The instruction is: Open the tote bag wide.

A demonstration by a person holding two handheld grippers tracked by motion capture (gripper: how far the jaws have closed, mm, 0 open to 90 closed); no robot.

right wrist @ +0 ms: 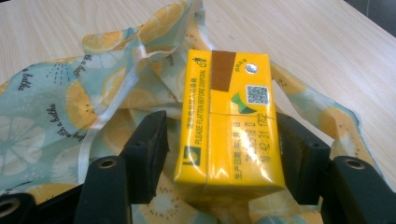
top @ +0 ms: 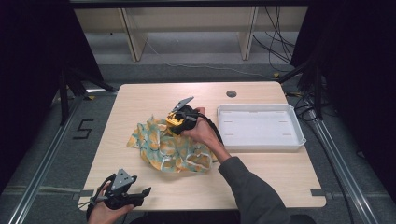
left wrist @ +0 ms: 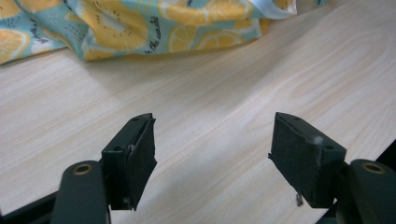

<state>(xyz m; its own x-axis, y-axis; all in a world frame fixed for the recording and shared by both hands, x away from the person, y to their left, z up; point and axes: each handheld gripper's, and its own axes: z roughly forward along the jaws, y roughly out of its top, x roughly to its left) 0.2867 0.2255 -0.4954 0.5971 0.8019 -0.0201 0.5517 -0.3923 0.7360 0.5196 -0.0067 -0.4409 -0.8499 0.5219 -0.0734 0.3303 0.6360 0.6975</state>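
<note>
Two black fingers of the right gripper (right wrist: 219, 154) stand on either side of a yellow drink carton (right wrist: 229, 121); in the right gripper view the right finger (right wrist: 301, 154) lies against the carton's side, while a slim gap shows between the left finger and the carton, so whether they clamp it cannot be told. The carton sits over a crumpled cloth bag (right wrist: 70, 107) printed with orange slices on pale blue-green, its top face with a brown strip and a foil straw spot turned toward the camera. In the high view the right gripper (top: 180, 119) and the carton (top: 175, 120) are at the far edge of the bag (top: 168, 147), near the middle of the light wooden table (top: 261, 177). The left gripper (left wrist: 215, 154) has its fingers wide apart with nothing between them, just above bare wood, the bag's near edge (left wrist: 140, 28) lying well ahead. From above, the left gripper (top: 140, 193) hovers at the table's near left corner, held in the person's hand. A white tray (top: 224, 130) rests on the right part of the table, just beside the bag.
</note>
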